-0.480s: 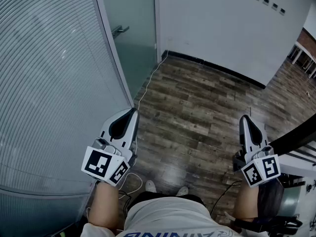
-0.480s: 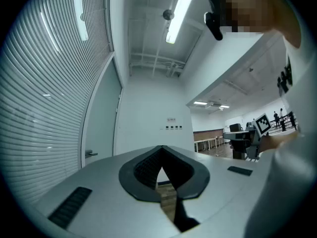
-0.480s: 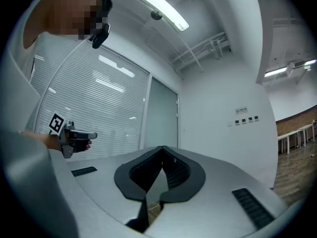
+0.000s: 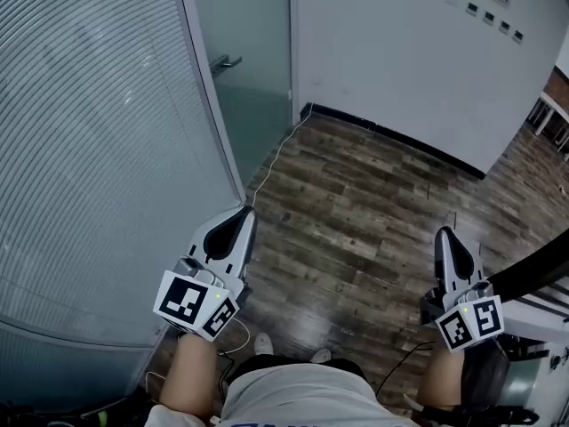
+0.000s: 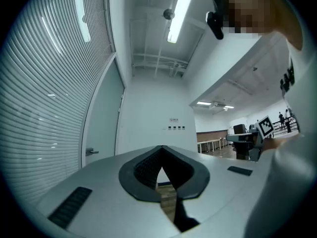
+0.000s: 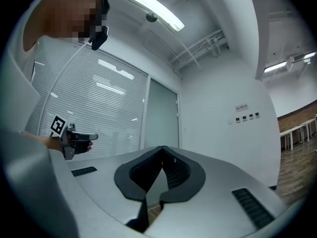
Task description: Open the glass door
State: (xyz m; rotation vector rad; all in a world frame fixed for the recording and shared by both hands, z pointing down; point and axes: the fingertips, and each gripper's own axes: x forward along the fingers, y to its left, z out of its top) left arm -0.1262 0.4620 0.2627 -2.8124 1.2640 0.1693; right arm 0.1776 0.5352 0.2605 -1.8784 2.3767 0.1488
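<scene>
**Both tools shut, glass door ahead on the left**

Closest to the camera on the person's head is the person's white shirt. The tip of a white shoe pokes out just past it. A bare arm on each side holds a tool out in front.

The grey left tool, with a black-and-white marker cube on its back, points ahead. It is just beside the big striped glass wall. Its two jaws are pressed together at the tips, and nothing is between them.

The grey right tool, with the same kind of cube, is well apart from the left one, over on the other side. Its jaws are together too, and it holds nothing.

Under both tools is the dark wooden plank floor. A thin white cable runs along the floor toward the far corner.

Past the striped wall stands the frosted glass door. It is far from both tools. A small metal handle sticks out from its left edge. Next to the door is a plain white wall, with a row of little dark switches high up.
</scene>
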